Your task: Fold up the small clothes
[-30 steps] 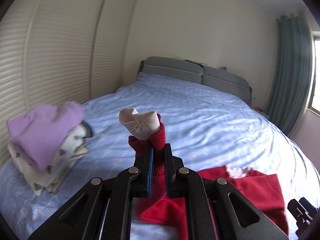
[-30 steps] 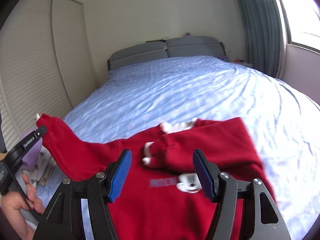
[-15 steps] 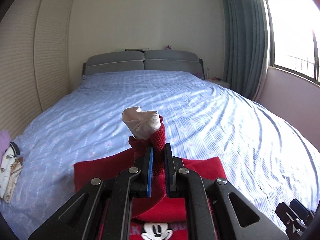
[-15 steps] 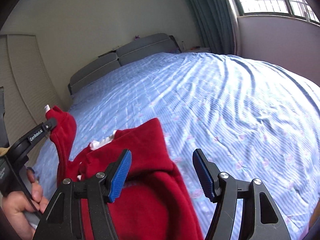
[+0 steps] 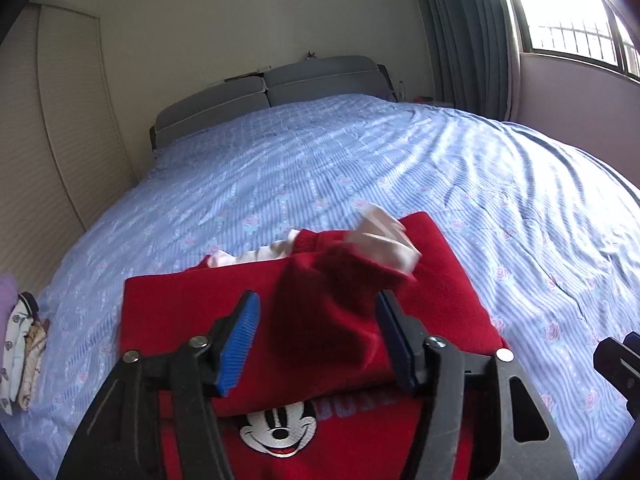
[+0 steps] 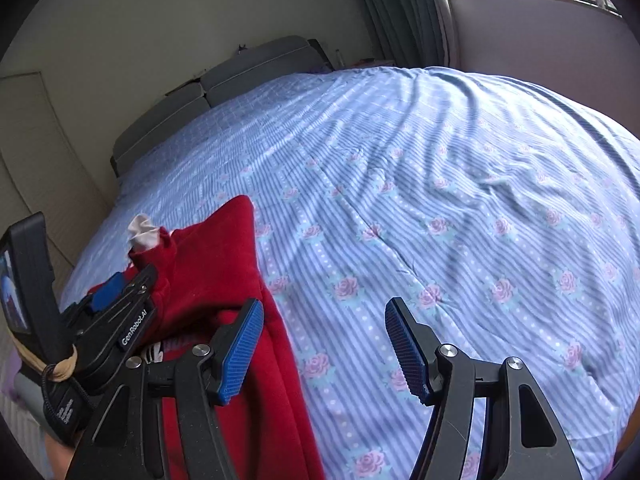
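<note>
A small red sweater point(image 5: 192, 312) with a Mickey Mouse patch point(image 5: 278, 434) lies on the bed. My left gripper point(image 5: 316, 340) is open over it. The red sleeve point(image 5: 340, 300) with a white cuff point(image 5: 384, 240) lies between its blue pads, folded across the sweater's body. In the right wrist view the sweater point(image 6: 216, 272) is at the left, with the left gripper point(image 6: 120, 300) over it. My right gripper point(image 6: 324, 352) is open and empty above the sheet, just right of the sweater's edge.
The bed point(image 5: 360, 168) has a blue striped floral sheet and a grey headboard point(image 5: 268, 88). A stack of folded clothes point(image 5: 20, 344) sits at the left edge. Louvred wardrobe doors point(image 5: 52, 120) stand at the left; curtain and window point(image 5: 560, 32) at the right.
My left gripper carried the sleeve across the sweater, then opened and let it go. My right gripper swung right, off the sweater, and stayed open.
</note>
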`<state>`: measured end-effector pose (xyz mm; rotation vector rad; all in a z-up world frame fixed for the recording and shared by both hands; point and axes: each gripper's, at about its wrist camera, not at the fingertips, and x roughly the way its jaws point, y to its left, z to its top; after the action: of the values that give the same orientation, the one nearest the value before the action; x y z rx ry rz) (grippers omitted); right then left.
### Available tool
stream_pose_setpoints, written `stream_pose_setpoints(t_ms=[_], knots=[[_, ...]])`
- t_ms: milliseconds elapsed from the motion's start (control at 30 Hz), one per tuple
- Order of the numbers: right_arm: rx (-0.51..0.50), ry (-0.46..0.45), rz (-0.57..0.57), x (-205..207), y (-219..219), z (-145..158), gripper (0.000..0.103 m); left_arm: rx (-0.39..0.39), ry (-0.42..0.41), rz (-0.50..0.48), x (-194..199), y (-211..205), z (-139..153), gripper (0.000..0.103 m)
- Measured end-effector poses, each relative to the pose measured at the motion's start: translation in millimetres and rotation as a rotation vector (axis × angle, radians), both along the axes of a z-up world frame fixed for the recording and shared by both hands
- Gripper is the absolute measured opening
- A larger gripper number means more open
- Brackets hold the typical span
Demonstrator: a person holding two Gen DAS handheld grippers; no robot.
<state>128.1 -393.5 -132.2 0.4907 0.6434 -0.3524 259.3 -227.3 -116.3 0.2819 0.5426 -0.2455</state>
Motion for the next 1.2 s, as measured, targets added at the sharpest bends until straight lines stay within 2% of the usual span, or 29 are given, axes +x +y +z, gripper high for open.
stream_pose_setpoints(t_ms=[100, 267, 333, 467, 600, 700, 833, 900, 1033, 1200], knots=[[-0.021, -0.004, 0.024, 2.1, 10.5, 2.7, 0.065, -0.013, -0.008, 0.021, -3.5, 23.6, 5.3, 0.062], [-0.056, -0.006, 0.061, 11.4, 27.4, 8.4, 0.065, -0.014, 0.0, 0.109, -1.5, 83.4, -5.0, 0.063], [-0.061, -0.005, 0.076, 18.4, 33.5, 9.9, 0.065, -0.03, 0.023, 0.155, -0.9, 108.3, -12.5, 0.066], [-0.092, -0.008, 0.111, 34.6, 50.8, 14.9, 0.065, -0.125, 0.113, 0.229, 3.4, 157.5, -28.7, 0.067], [-0.116, 0.001, 0.142, 49.8, 67.5, 15.4, 0.065, -0.136, 0.166, 0.264, 6.9, 183.0, -44.0, 0.067], [-0.131, 0.014, 0.158, 62.7, 75.0, 12.2, 0.065, -0.173, 0.225, 0.259, 12.1, 193.9, -50.1, 0.067], [-0.135, 0.03, 0.16, 80.7, 75.0, 9.2, 0.065, -0.148, 0.284, 0.246, 15.9, 198.0, -55.6, 0.067], [-0.131, 0.04, 0.159, 90.3, 73.4, 7.3, 0.065, -0.164, 0.32, 0.233, 17.1, 202.6, -59.6, 0.067], [-0.131, 0.056, 0.174, 105.9, 75.4, 2.4, 0.065, -0.166, 0.338, 0.263, 27.6, 209.0, -65.0, 0.067], [-0.104, 0.083, 0.202, 125.1, 79.4, -8.9, 0.065, -0.165, 0.36, 0.241, 45.9, 202.5, -65.2, 0.067]])
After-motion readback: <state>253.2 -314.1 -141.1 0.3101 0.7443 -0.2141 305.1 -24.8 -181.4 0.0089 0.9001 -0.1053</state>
